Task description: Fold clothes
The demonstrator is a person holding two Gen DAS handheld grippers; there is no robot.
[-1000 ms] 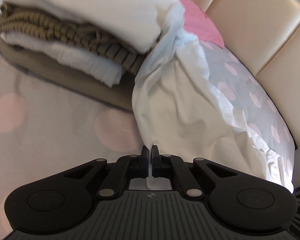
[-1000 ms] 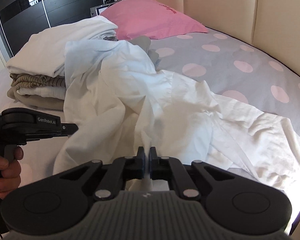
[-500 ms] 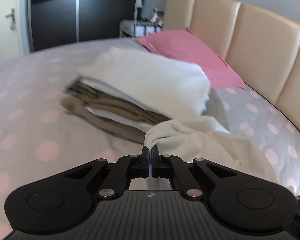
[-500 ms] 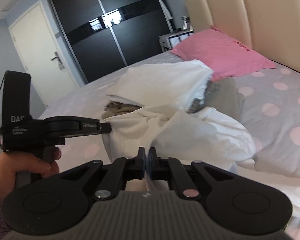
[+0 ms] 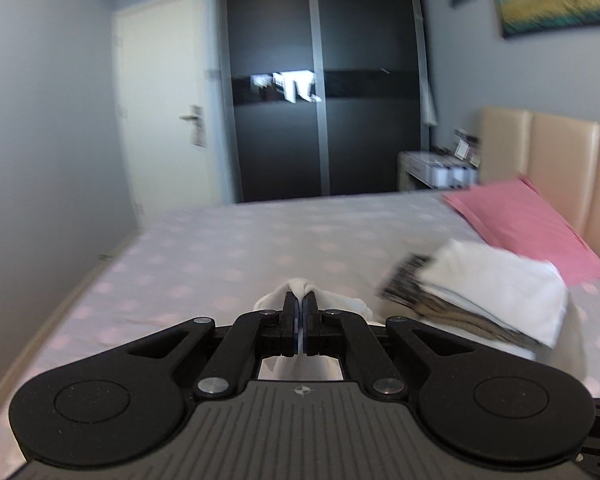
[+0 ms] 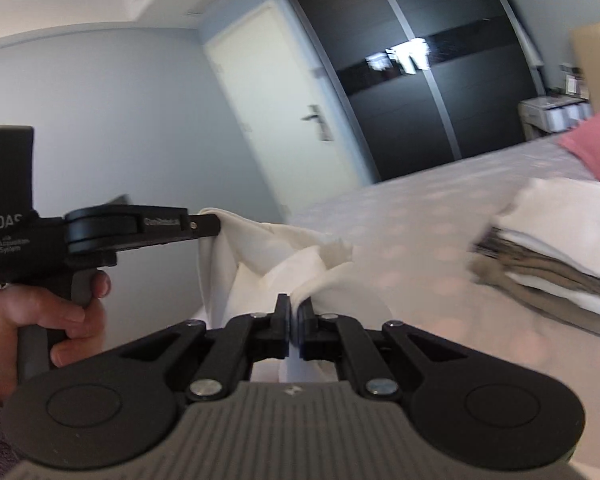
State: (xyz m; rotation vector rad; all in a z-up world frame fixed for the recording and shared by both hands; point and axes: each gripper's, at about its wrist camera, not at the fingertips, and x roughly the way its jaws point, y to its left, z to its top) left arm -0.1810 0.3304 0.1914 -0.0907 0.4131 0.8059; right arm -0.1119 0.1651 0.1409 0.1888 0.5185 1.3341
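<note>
A white garment [image 6: 260, 252] hangs in the air between both grippers, lifted off the bed. My left gripper [image 5: 300, 300] is shut on a bunched edge of the white garment [image 5: 300, 285]. From the right wrist view the left gripper [image 6: 216, 224] shows side-on at the left, a hand [image 6: 40, 316] around its handle, cloth draping from its tip. My right gripper [image 6: 294, 304] is shut on another edge of the same cloth. A stack of folded clothes [image 5: 484, 296], white on top with striped and beige layers below, lies on the bed to the right; the stack [image 6: 556, 240] also shows in the right wrist view.
The bed [image 5: 260, 248] has a grey sheet with pink dots. A pink pillow [image 5: 528, 228] leans by the beige headboard [image 5: 560, 168]. Beyond stand a dark wardrobe [image 5: 324, 92], a white door [image 5: 164, 112] and a nightstand [image 5: 436, 168].
Both grippers rose and tilted up from the bed, carrying the white garment with them. The views swung from the cloth on the sheet to the room, and the stack now lies lower right.
</note>
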